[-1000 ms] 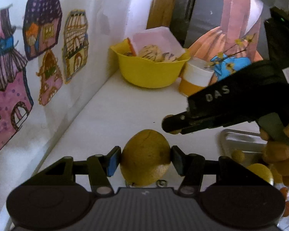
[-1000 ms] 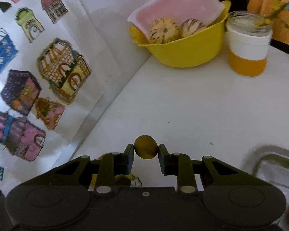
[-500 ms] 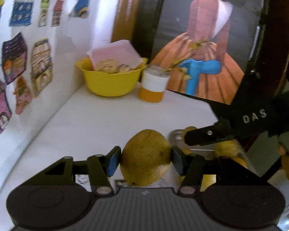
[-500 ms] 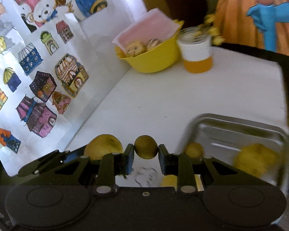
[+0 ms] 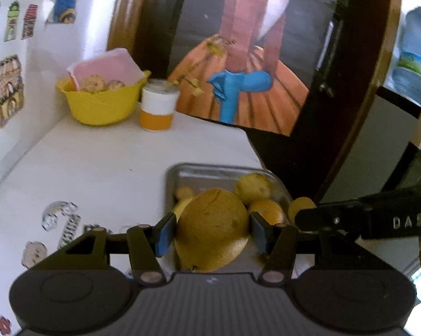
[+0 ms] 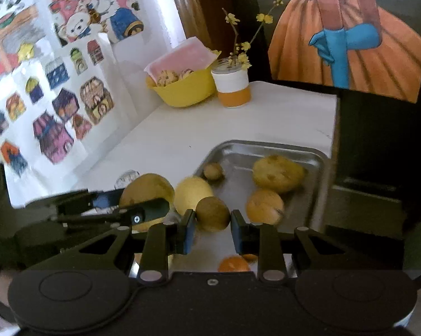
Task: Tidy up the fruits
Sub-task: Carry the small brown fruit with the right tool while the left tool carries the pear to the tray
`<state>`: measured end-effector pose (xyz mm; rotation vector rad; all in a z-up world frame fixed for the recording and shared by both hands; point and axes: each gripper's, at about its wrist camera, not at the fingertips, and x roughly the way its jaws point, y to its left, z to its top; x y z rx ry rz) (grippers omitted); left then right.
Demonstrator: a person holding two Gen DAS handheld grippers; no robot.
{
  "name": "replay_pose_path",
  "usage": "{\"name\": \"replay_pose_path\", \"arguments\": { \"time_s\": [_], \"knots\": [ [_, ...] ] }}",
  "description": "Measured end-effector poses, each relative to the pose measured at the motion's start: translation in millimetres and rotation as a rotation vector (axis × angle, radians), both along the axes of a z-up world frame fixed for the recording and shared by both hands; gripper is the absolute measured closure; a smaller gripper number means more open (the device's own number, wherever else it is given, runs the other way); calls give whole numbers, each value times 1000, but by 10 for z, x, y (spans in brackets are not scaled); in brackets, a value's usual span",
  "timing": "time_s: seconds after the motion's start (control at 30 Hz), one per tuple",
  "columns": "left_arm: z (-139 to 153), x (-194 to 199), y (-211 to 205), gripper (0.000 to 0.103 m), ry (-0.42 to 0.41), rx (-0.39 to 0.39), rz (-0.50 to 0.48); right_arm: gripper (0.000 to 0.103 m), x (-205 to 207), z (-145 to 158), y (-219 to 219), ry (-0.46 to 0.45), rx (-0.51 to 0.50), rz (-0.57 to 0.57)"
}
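Between the blue pads of our left hand-held gripper [image 5: 212, 232] sits a large yellow fruit [image 5: 212, 228], clamped on both sides and held over the near left edge of the metal tray [image 6: 321, 165]. Our right hand-held gripper [image 6: 212, 231] carries a small brownish fruit [image 6: 212, 213]; its left pad touches the fruit, but a sliver of gap seems to show at the right pad, so we judge it gripped, without being certain. That fruit also hangs over the tray. We count four fruits lying in the tray already: a tiny one [image 6: 212, 170] at the back, a knobbly one [image 6: 277, 173], an orange-toned one [image 6: 264, 206] and a pale yellow one [image 6: 193, 193]. So we judge the sorting well along, with these two fruits yet to be set down. Something orange [image 6: 233, 263] peeks out below the right gripper, mostly hidden, and we cannot tell what it is. Whether more loose fruit waits on the bench [image 5: 98, 162] is hidden by the gripper bodies. Far back stand a yellow bowl [image 5: 101, 106] and a jar [image 5: 157, 106], well apart from the tray.
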<state>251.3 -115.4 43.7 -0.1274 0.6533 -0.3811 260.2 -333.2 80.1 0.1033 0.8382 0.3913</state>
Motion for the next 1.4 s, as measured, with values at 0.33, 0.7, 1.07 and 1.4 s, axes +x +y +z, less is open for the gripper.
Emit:
{"name": "replay_pose_path", "arguments": {
  "time_s": [0.33,0.7,1.07,1.4],
  "knots": [
    [-88,-268,-259,42,15,27,-83,74,-566,-339,-11,-73,-82,36],
    [-235,-359,-404,42,56,67,-137,74,-868,-635,3,-133,-157,19],
    [-325,-408,-510,42,74,118,-159,74,-934,-721,74,-163,-207,23],
    [-368,-395,-497,42,103,118,-160,74,-921,-773,94,-160,-208,17]
  ]
}}
